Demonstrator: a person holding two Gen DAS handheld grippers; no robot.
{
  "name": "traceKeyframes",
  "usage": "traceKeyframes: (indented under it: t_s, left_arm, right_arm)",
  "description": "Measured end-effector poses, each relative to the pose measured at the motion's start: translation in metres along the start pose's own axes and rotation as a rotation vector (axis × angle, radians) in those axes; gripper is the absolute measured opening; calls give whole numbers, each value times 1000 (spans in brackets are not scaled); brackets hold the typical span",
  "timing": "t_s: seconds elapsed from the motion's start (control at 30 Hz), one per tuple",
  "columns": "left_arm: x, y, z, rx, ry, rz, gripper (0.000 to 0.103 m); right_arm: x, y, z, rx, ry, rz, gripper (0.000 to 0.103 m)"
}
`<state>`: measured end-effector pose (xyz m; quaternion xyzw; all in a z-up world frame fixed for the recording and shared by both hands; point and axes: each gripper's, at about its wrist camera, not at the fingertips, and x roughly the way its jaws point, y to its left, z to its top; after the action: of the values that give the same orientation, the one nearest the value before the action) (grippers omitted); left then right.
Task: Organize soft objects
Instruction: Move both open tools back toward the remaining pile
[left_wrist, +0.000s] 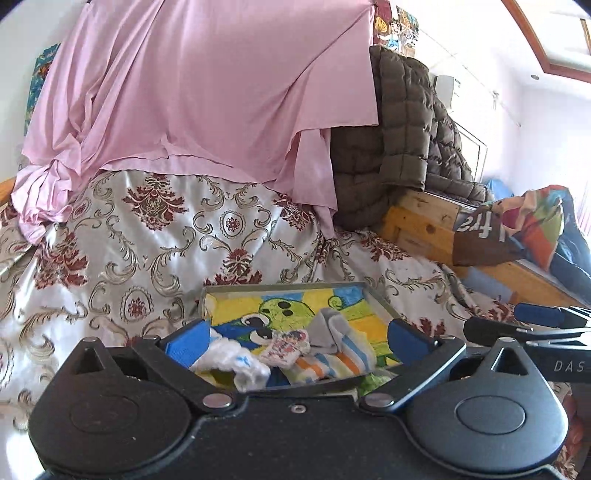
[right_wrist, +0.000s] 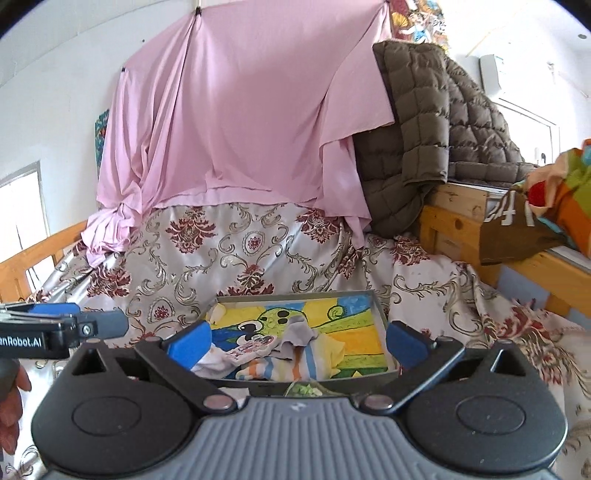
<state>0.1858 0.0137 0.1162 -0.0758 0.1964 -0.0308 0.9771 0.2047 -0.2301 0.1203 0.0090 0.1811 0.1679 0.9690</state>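
Flowery shiny cloth (right_wrist: 258, 251) is covering the bed, and pink cloth (right_wrist: 236, 122) is hanging behind it. We are holding our left gripper (left_wrist: 295, 338) and right gripper (right_wrist: 297, 341) wide apart, gripping nothing. Small soft socks (right_wrist: 280, 360) are lying in the tray (right_wrist: 380, 310) with the green cartoon picture, just ahead of us.

Glossy satin bedspread (left_wrist: 147, 258), wooden frame (left_wrist: 417, 229)

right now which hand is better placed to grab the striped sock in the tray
Right, marginally. The striped sock lies centred between the right gripper fingers in its view, while the left gripper has a white sock nearer its left finger. Both are open above the tray.
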Motion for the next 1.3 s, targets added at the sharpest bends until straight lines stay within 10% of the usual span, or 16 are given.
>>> traceKeyframes:
  t_s: [0.5,1.3]
  left_arm:
    - [-71,8,-61,-45,-58,46,102]
    - [-86,12,-139,-15,94,77,102]
  right_arm:
    - [-58,11,-64,45,-55,-38,103]
    - [-46,15,-137,73,167,-21,103]
